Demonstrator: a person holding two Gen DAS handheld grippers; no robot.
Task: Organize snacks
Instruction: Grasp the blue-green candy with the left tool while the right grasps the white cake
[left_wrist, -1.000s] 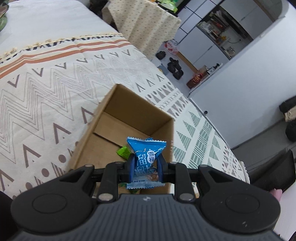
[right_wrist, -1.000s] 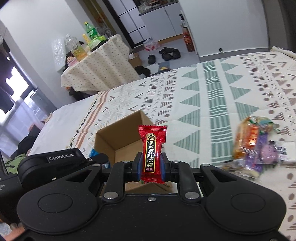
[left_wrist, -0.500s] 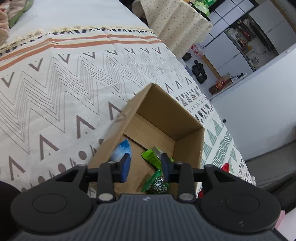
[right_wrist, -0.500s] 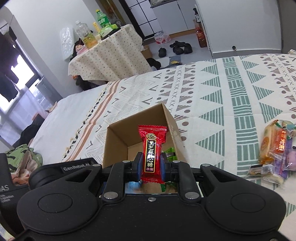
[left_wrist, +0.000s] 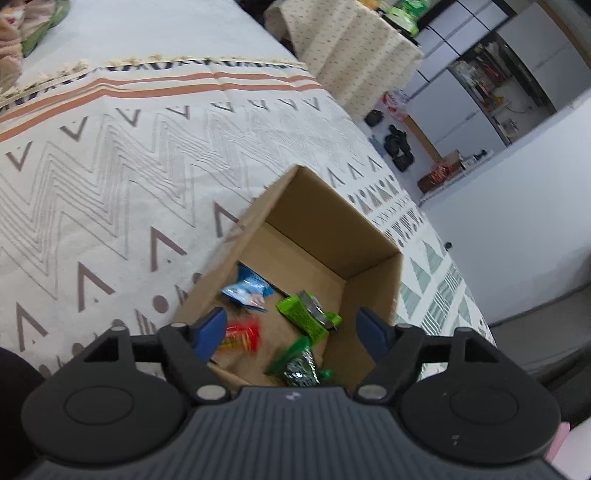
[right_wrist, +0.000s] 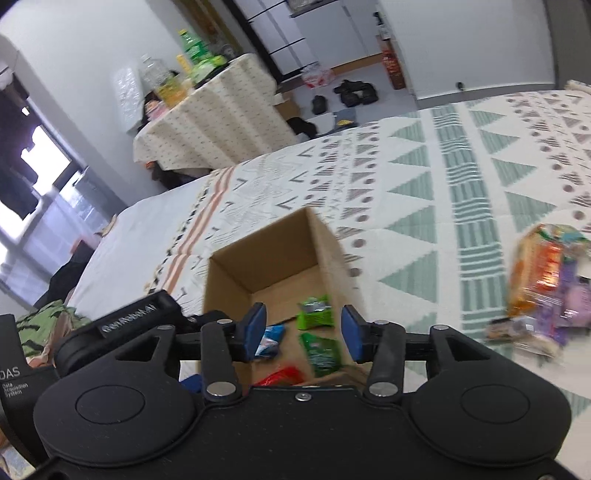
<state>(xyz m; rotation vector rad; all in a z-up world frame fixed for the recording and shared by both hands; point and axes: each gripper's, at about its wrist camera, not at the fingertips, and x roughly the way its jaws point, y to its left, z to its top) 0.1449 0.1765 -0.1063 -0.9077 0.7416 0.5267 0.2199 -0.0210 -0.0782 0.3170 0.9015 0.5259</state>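
Note:
An open cardboard box (left_wrist: 369, 236) (right_wrist: 229, 273) stands on the patterned bedspread. Inside it lie a blue packet (left_wrist: 245, 291) (right_wrist: 271, 339), a red packet (left_wrist: 242, 334) (right_wrist: 282, 376) and green packets (left_wrist: 303, 314) (right_wrist: 316, 314). My left gripper (left_wrist: 293, 330) hovers over the box's near side, its jaws opening with nothing between them. My right gripper (right_wrist: 301, 328) is above the same box, its jaws also opening and holding nothing; the red packet lies blurred below it. The left gripper's black body (right_wrist: 122, 325) shows at the left of the right wrist view.
A heap of wrapped snacks (right_wrist: 546, 284) lies on the bedspread to the right of the box. Beyond the bed stand a cloth-covered table with bottles (right_wrist: 207, 122), shoes on the floor (right_wrist: 351, 92) and white cabinets (left_wrist: 476, 92).
The left gripper let go of the blue packet, which now lies in the box. The right gripper opened and dropped the red packet into the box.

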